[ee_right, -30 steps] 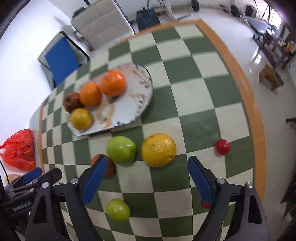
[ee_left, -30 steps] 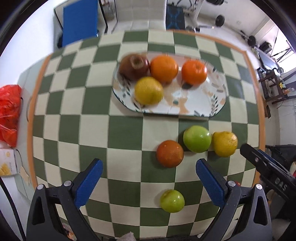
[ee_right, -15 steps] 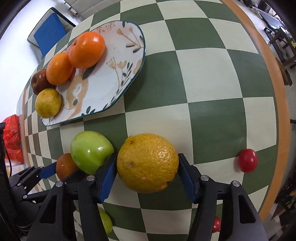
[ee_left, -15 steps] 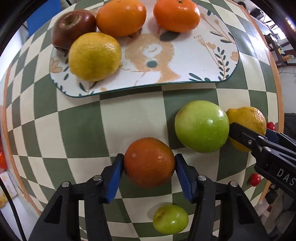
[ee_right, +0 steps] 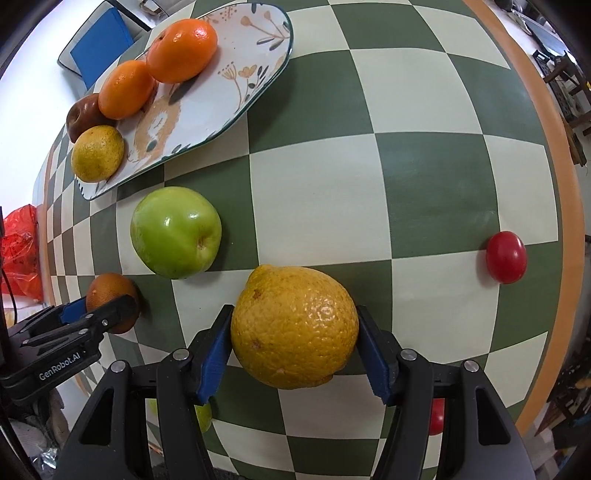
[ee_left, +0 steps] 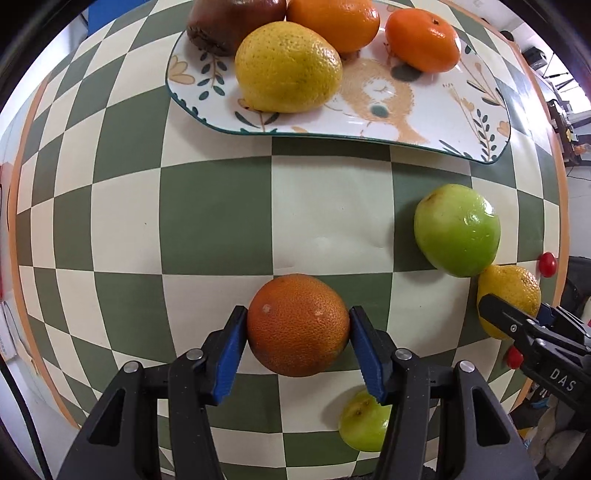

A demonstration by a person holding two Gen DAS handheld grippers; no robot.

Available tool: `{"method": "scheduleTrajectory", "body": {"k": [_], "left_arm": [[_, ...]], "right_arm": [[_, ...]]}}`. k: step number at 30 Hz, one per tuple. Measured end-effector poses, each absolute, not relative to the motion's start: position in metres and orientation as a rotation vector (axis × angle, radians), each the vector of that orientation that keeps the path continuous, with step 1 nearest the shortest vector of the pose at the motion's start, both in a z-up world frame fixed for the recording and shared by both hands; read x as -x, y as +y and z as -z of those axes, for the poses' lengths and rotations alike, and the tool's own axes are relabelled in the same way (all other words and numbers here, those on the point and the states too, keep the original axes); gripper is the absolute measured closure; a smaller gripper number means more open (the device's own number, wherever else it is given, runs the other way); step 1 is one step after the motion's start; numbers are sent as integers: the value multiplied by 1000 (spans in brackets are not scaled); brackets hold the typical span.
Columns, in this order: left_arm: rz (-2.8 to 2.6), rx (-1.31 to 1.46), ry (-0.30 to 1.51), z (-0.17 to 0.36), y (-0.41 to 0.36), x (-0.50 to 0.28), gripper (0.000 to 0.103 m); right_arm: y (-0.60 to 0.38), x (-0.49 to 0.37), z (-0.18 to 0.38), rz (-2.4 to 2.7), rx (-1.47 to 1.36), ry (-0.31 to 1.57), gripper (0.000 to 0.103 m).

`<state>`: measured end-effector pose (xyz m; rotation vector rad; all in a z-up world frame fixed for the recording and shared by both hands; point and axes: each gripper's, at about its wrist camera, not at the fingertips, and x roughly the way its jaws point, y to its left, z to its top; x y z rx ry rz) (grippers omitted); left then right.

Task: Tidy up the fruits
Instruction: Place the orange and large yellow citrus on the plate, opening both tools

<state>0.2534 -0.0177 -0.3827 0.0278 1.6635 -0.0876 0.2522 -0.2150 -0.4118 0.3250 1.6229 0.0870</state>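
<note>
Blue pads of the left gripper (ee_left: 297,345) pressed on both flanks of the dark orange (ee_left: 297,325), fruit clamped between them over the checked tablecloth (ee_left: 218,221). Same story on the right gripper (ee_right: 294,345): jaws snug against the big yellow citrus (ee_right: 294,326), gripped on both sides. Large green apple (ee_right: 176,232) sitting on the cloth at ten o'clock from that citrus, near but apart. Patterned plate (ee_left: 443,122) up at twelve o'clock in the left wrist view, loaded at its left end: yellow citrus on the plate (ee_left: 288,66) in front, dark red apple (ee_left: 229,22) behind at eleven o'clock, two bright oranges (ee_left: 334,22) (ee_left: 423,40) along the far side. Right half of the plate bare, bear print showing. Small green fruit (ee_left: 364,421) peeking out under the left gripper's right finger at five o'clock. Red cherry tomato (ee_right: 506,256) alone at three o'clock in the right wrist view, well apart from the citrus, near the orange border. Another red one (ee_right: 436,415) half hidden below the right finger.
</note>
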Motion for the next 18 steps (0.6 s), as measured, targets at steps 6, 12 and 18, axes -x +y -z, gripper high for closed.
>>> {"method": "scheduleTrajectory", "body": {"k": [6,12,18], "left_arm": [[110,71,1613,340,-7,-268,51],[121,197,1497,278,19,-312,50],[14,233,1496,289,60,-379,50]], "right_arm": [[-217,-253,405,-108,-414,1631,38],[-215,-270,364,-160,-496,1540,38],[-207,-324,337,-162,-481,1454,38]]}}
